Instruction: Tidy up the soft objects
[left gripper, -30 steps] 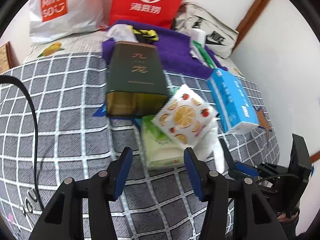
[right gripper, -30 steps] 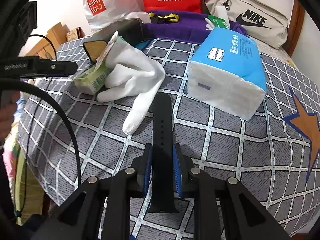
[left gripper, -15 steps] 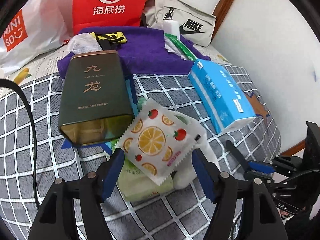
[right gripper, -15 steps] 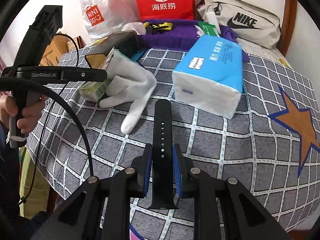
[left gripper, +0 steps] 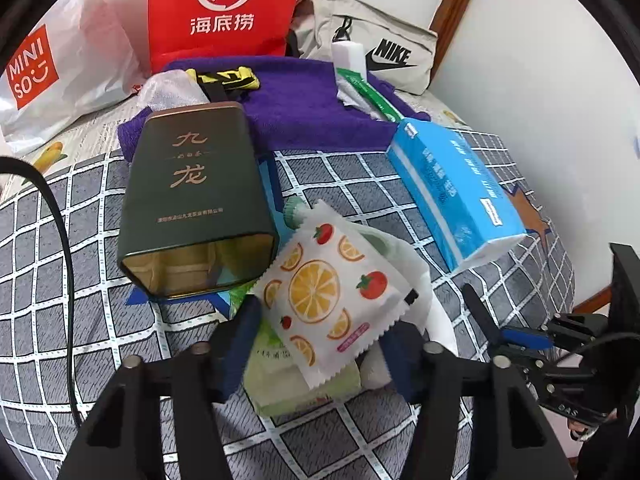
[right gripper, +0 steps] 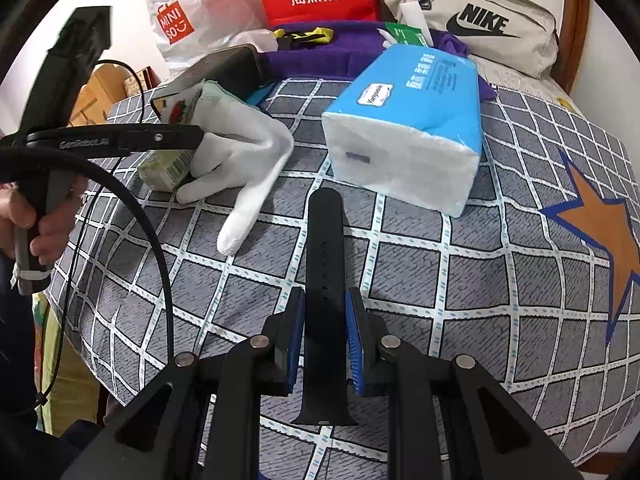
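A fruit-print packet (left gripper: pixel 320 300) lies on a green tissue pack (left gripper: pixel 280 376), both over a white glove (right gripper: pixel 256 152) on the checked bedspread. My left gripper (left gripper: pixel 320 340) straddles this pile with its jaws closing. Its pads touch the packet's edges and the green pack's side. From the right wrist view the left gripper (right gripper: pixel 188 138) reaches over the green pack (right gripper: pixel 168 168). My right gripper (right gripper: pixel 325 300) is shut on a black watch strap (right gripper: pixel 325 240), whose far end rests on the bedspread. A blue tissue pack (right gripper: pixel 404 128) lies beyond it.
A dark green tin (left gripper: pixel 192 196) lies on its side, left of the pile. A purple towel (left gripper: pixel 304 112) sits behind, holding a yellow-black strap and a green packet. A red bag (left gripper: pixel 224 8), a white Miniso bag (left gripper: pixel 52 68) and a beige Nike pouch (right gripper: pixel 480 20) line the wall.
My left gripper came forward and down onto the pile; its jaws widened, then narrowed around the fruit-print packet. The right gripper kept still, holding the watch strap.
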`<state>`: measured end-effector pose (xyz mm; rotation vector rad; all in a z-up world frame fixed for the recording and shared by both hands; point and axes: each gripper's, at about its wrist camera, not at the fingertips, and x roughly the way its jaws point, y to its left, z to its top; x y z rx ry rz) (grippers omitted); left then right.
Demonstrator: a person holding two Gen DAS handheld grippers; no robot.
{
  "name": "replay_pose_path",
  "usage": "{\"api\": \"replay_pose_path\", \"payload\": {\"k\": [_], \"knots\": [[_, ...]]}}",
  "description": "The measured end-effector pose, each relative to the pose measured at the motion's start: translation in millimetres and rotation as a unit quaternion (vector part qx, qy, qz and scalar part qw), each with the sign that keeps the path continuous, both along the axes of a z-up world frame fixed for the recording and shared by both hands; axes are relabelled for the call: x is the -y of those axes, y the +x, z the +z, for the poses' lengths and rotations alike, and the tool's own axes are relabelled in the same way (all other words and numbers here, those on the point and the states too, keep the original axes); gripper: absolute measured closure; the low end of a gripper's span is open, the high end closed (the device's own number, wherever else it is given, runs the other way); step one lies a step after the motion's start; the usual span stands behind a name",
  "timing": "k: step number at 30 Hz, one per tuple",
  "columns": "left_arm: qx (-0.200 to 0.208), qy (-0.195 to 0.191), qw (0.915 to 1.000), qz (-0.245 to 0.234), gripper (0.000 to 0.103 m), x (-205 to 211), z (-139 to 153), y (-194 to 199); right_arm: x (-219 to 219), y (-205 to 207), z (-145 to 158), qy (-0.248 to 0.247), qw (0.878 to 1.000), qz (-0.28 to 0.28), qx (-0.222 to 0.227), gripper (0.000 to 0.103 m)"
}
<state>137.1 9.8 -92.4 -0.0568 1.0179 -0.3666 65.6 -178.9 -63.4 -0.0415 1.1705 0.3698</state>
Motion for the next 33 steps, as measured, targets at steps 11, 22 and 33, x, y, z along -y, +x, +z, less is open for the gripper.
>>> {"api": "replay_pose_path", "payload": {"k": [11,22,33], "knots": [[0.034,-0.002,0.9994,0.01,0.07,-22,16,-16,-3,0,-2,-0.014,1.0,0.002,0.003,0.082],[0.038,-0.014,0.9988,0.027,0.091,-34,12,-4,-6,0,-1,-0.026,1.0,0.002,0.004,0.082],[0.047,-0.032,0.9977,0.036,0.095,-37,14,-4,-6,4,-5,-0.024,1.0,-0.006,0.011,0.082]]}}
